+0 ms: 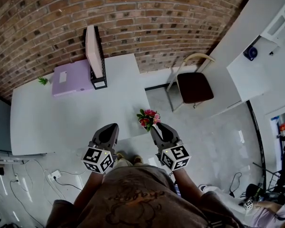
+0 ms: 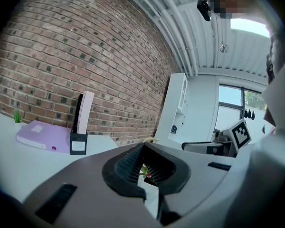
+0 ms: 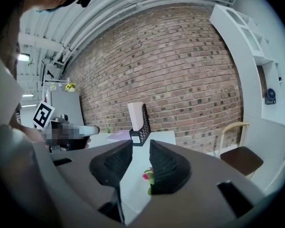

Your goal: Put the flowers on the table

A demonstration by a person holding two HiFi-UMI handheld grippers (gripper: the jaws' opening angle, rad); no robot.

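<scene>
White table (image 1: 61, 122) spreads to my left. Left gripper (image 1: 114, 126): jaws together, empty. Right gripper (image 1: 155, 127): jaws narrowed onto the flowers (image 1: 148, 118), held just beside the table's right edge. Risk: the grip looks slight, so the bunch may slip or tilt as I reach over.

You faced a red-brick wall (image 1: 156, 13). Against that wall stood a long white table (image 1: 47, 118). Farther right along the wall, a pale-framed chair with a brown seat (image 1: 194, 87) stood on glossy grey floor (image 1: 218, 141).
</scene>
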